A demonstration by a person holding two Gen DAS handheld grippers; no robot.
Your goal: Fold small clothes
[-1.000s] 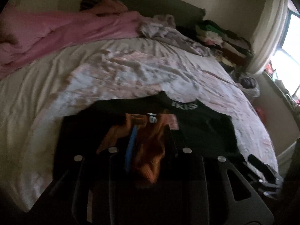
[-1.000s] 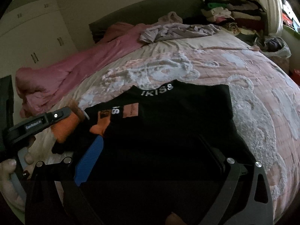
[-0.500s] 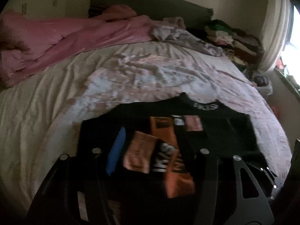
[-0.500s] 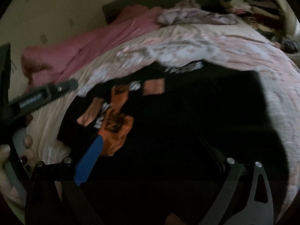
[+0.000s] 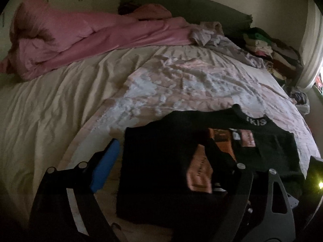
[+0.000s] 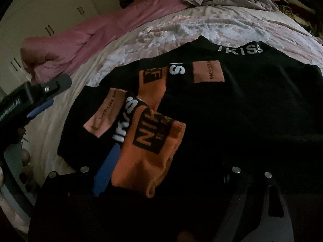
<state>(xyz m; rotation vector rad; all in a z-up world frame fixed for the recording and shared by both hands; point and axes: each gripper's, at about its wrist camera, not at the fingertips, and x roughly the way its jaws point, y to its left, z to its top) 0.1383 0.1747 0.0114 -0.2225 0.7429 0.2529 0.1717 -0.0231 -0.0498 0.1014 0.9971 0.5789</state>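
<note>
Black sweater (image 6: 242, 104) lies flat, collar toward headboard, sleeve folded across; both tongs wide, holding nothing.

A wide bed (image 5: 60, 121) is carrying everything here — its cream sheet is lying wrinkled across the left side, and a pink-and-white patterned quilt (image 5: 181, 84) is spreading over the middle and right. A rumpled pink duvet (image 5: 90, 38) is lying along the far edge by the dark headboard (image 5: 191, 6), with a crumpled pale grey garment (image 5: 218, 38) sitting just beside its right end. At the near edge a black sweater (image 6: 242, 111) with orange and pink patches is lying flat on the quilt, one sleeve folded across its front — possibly the left one, though the dim light is making that hard to tell.
</note>
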